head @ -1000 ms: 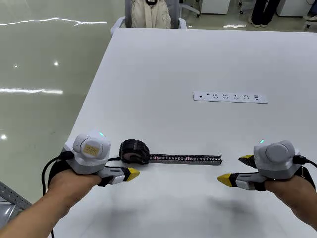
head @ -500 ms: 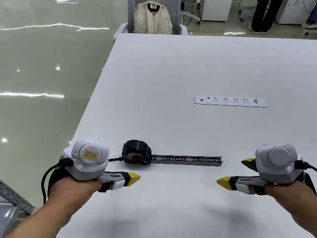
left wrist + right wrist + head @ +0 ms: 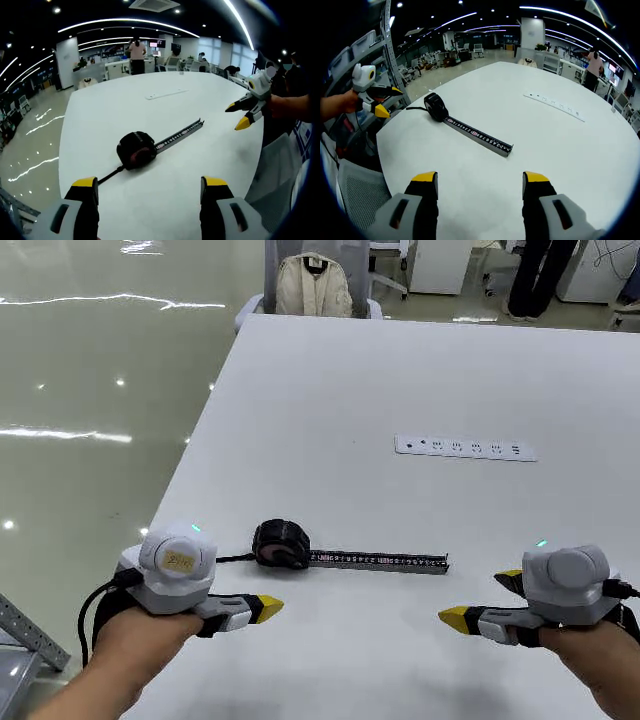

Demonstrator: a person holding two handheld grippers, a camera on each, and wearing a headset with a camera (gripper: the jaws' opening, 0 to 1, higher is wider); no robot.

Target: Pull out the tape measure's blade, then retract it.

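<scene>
The tape measure [image 3: 280, 543] is lying on the table [image 3: 400, 390], its blade [image 3: 380, 561] drawn out, between the left gripper [image 3: 150, 183] and right gripper [image 3: 480, 176] — both are gaping wide, holding nothing. The hard case is probably offering firm grip; the thin, springy blade — better taken at its tip.

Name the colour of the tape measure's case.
Black; the tape measure's case shows best in the left gripper view.

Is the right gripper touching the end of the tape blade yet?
Apart. In the right gripper view, the right gripper stands open, with bare table between its jaws and the end of the blade.
</scene>
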